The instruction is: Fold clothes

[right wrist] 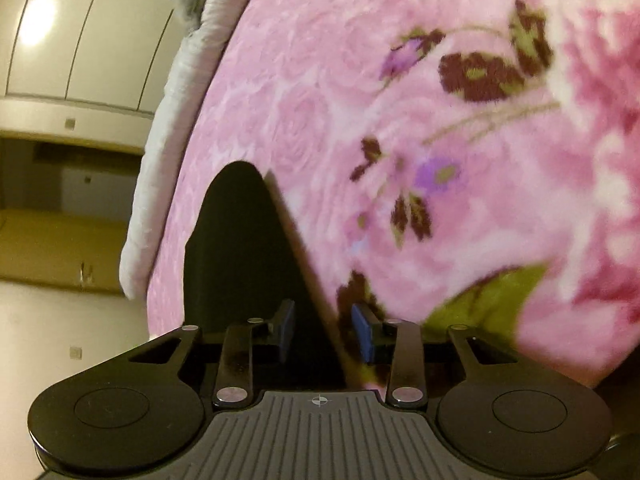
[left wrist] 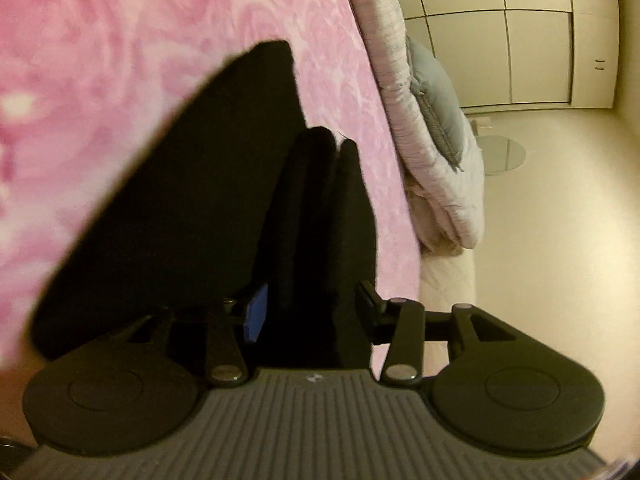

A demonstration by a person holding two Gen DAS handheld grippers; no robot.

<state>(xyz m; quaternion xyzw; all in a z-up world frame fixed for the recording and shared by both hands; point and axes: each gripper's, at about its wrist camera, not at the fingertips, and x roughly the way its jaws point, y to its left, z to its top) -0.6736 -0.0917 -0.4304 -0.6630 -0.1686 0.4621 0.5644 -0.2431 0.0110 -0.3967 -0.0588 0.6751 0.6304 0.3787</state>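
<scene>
Black garment [left wrist: 192,184] spread over the pink rose blanket [left wrist: 120,20] on the bed, near the bed edge that carries the pale rolled quilt [left wrist: 400,80]. Left gripper [left wrist: 308,312] clamped on bunched folds of that dark cloth – fabric packs the whole gap between the jaws, with only a sliver of the blue pad [left wrist: 256,312] showing on one side. Right gripper [right wrist: 326,332] held with jaws parted, blue pads [right wrist: 362,338] plainly apart; a pointed corner of the same garment [right wrist: 236,240] lies between and ahead of them, not pinched as far as can be seen. Probably mid-fold, with one side gathered and the other corner yet to be taken. To do this well: slide the right jaws further over the corner before closing, so both layers are caught and none of the blanket's pile comes with them; keep both ends level and lightly taut while carrying the cloth across, then lay the edges flush rather than dropping them – soft fabric like this is likely to slump and skew. No boxes, baskets or drawers for the clothes in sight; only closed wardrobe doors [left wrist: 500,40] in the background, contents unseen
</scene>
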